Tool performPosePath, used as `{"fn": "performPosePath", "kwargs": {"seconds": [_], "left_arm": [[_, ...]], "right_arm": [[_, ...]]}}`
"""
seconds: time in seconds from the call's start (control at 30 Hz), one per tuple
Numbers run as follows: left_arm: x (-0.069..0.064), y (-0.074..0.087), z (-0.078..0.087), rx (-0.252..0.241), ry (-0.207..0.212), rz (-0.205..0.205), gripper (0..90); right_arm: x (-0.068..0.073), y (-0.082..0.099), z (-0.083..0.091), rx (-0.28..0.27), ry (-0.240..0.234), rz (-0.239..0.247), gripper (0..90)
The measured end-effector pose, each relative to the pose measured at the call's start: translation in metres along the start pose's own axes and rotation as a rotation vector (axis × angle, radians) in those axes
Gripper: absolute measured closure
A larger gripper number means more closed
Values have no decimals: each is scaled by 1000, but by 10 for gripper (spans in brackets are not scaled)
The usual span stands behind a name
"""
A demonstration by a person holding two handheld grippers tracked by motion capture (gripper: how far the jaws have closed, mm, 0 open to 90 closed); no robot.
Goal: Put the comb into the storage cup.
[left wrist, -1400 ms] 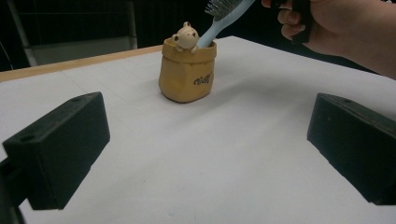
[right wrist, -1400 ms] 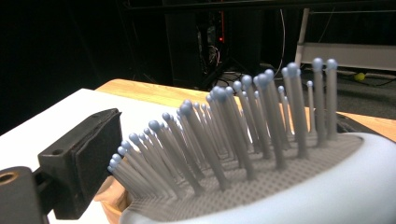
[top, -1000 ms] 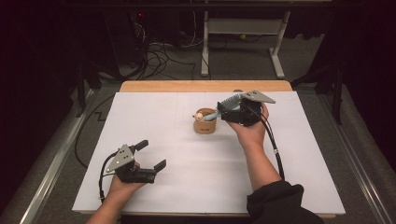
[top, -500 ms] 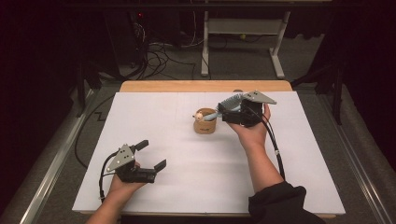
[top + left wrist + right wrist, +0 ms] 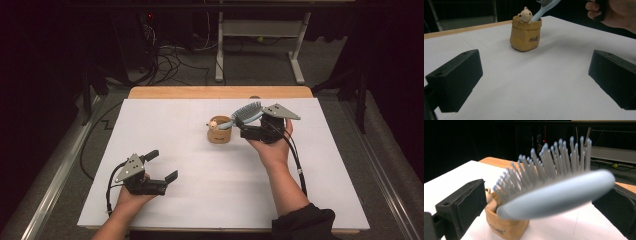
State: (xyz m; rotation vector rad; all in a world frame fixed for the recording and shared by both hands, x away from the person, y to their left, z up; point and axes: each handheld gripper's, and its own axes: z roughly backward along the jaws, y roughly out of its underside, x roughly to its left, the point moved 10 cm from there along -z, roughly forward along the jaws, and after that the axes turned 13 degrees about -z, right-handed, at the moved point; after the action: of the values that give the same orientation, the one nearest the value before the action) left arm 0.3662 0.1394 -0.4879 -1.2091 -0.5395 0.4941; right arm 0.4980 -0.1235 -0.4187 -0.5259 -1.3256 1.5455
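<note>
1. The brush is a pale blue hairbrush, standing handle-down in the pot, which sits on the white table a bit past the middle, toward the far side.
2. Its bristled head leans out of the pot up and over toward the right gripper, bristles facing up and away from the person.
3. In the right gripper view the brush head sits right between the two jaws, pretty blurry. The jaws are spread, one out on each side, and I can't see either one touching the head. So it's parted around the brush, not pinching it.
4. The right gripper is just beside the pot on its right, held in the right hand above the table.
5. The pot is a tan, sack-shaped thing with dark lettering on the front and a little bear figure peeking over the rim. The brush handle goes in right beside the bear.
6. The left gripper is way off at the near left of the table, well apart from the pot and brush. Its jaws are spread wide with nothing between them, pointing roughly toward the pot.
7. The left hand holds it low, near the table's front edge.
</note>
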Motion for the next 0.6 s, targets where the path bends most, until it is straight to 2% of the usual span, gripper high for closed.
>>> {"fn": "performPosePath", "kwargs": {"seconds": [0.37,0.6], "left_arm": [[2,1,0,4,-6,0,0],[6,3,1,13,-11,13,0]], "right_arm": [[-1,23,7,29,-6,10,1],[-11,46,10,63,10,19,1]]}}
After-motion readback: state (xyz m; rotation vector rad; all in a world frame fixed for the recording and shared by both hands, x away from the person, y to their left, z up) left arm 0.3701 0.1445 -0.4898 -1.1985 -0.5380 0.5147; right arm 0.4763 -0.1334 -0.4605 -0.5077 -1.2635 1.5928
